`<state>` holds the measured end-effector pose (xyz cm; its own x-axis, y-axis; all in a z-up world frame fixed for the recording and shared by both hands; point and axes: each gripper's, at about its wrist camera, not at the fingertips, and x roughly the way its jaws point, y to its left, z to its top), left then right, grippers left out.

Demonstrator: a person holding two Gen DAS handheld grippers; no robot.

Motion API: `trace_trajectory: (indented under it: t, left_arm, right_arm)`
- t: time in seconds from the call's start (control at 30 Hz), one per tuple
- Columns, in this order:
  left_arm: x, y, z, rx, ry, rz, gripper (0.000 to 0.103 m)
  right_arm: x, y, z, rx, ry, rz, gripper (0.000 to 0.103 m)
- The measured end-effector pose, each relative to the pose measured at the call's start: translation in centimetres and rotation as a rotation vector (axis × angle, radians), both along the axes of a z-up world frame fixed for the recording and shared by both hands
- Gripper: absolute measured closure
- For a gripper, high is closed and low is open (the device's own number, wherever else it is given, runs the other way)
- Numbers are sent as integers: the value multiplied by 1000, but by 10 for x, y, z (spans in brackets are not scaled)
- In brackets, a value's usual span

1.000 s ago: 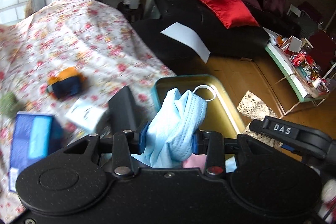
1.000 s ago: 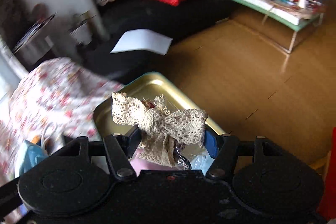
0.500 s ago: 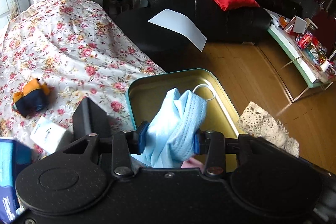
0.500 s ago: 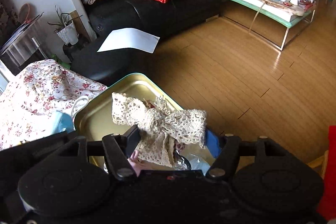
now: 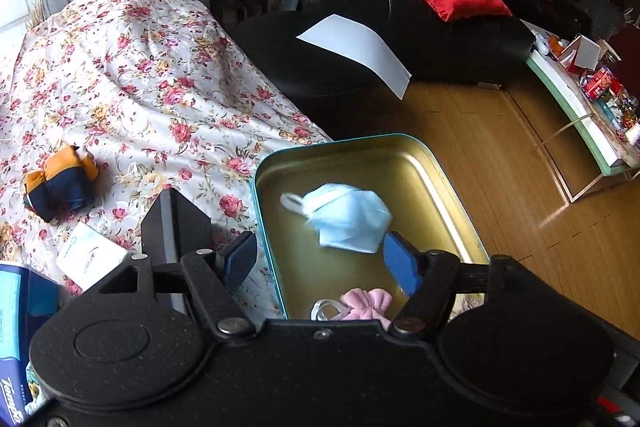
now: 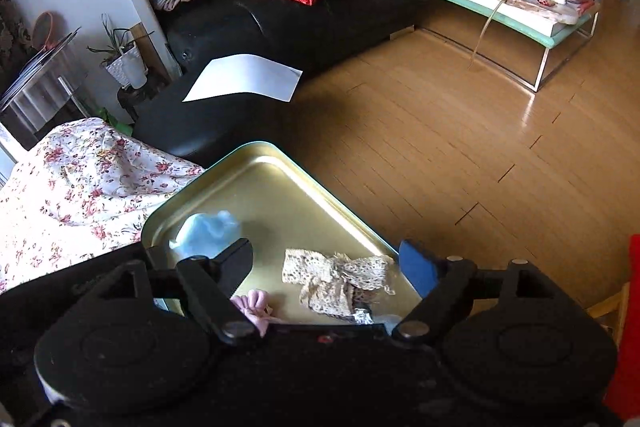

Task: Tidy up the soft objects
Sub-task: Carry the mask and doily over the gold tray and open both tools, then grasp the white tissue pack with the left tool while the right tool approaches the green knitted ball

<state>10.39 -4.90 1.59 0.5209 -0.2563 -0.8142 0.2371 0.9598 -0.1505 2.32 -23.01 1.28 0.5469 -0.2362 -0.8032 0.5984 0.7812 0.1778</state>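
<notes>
A gold metal tray (image 5: 424, 163) with a teal rim sits at the edge of the floral-covered surface; it also shows in the right wrist view (image 6: 256, 179). A light blue face mask (image 5: 348, 219) lies in the tray, free of my left gripper (image 5: 320, 261), which is open above it. The mask also shows in the right wrist view (image 6: 206, 233). A beige lace bow (image 6: 338, 281) lies in the tray below my open right gripper (image 6: 328, 263). A pink soft item (image 5: 366, 303) lies at the tray's near end.
On the floral cloth (image 5: 132, 87) lie an orange and navy pouch (image 5: 60, 183), a white tissue pack (image 5: 90, 255), a black box (image 5: 176, 227) and a blue tissue box (image 5: 16, 319). A black sofa (image 5: 380, 27) with a red cushion stands behind. Wooden floor (image 6: 440, 147) lies to the right.
Both grippers have opened. The blue mask has dropped from the left gripper into the tray, and the lace bow has dropped from the right gripper into the tray.
</notes>
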Motion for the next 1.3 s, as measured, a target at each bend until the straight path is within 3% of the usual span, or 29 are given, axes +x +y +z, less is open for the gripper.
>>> trace_trajectory:
  t: [0.77, 0.9, 1.3]
  left_arm:
    - [-31, 56, 13, 22, 13, 50, 33]
    - [-39, 78, 18, 32, 1, 76, 28]
    - [-68, 179, 34, 77, -38, 248, 27]
  right_arm:
    - [-7, 4, -10, 18, 55, 22, 20]
    - [-11, 10, -9, 2, 53, 49, 19]
    - [-20, 28, -9, -21, 55, 137, 17]
